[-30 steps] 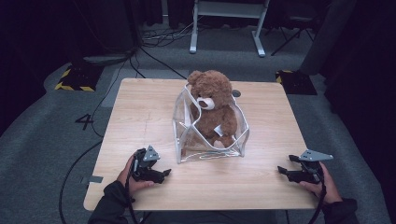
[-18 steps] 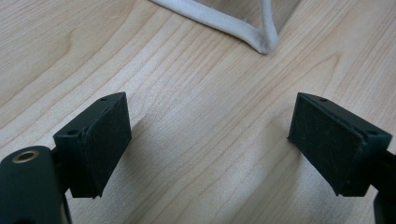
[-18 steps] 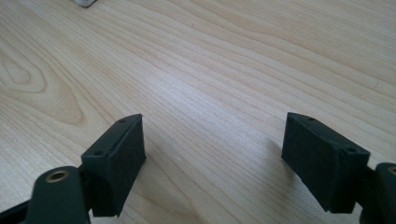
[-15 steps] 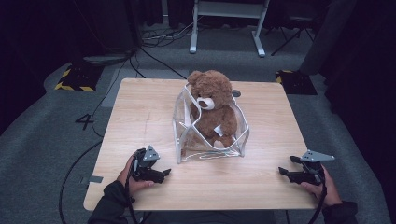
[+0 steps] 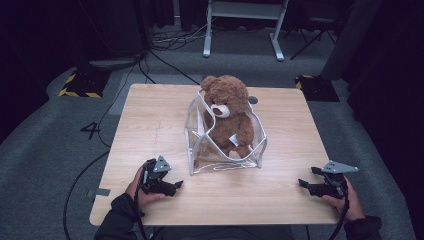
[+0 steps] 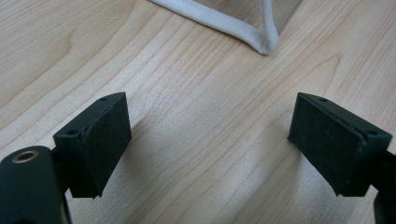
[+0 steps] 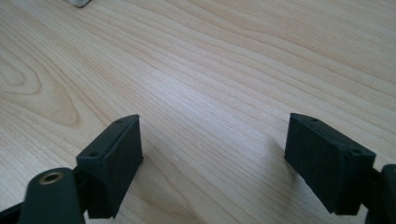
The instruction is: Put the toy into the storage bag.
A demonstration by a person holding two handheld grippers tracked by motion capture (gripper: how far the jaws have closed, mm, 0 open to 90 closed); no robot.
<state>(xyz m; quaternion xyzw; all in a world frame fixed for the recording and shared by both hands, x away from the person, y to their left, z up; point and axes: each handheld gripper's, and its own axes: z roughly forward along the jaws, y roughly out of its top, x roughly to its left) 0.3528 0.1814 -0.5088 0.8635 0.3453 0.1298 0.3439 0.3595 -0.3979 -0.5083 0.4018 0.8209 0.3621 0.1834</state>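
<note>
A brown teddy bear [image 5: 227,110] sits upright inside a clear plastic bag with white piping [image 5: 200,135] at the middle of the wooden table [image 5: 150,115]. My left gripper [image 5: 175,186] rests low near the front left, open, nothing between its jaws; the bag's white corner edge [image 6: 261,39] lies just ahead of it. My right gripper [image 5: 306,184] sits at the front right, open over bare wood [image 7: 210,93], well apart from the bag.
Dark grey floor surrounds the table, with cables [image 5: 165,55] and a white metal stand [image 5: 240,25] behind it. A small dark disc [image 5: 253,100] lies on the table behind the bear. A corner of something white [image 7: 79,3] peeks in at the top of the right gripper view.
</note>
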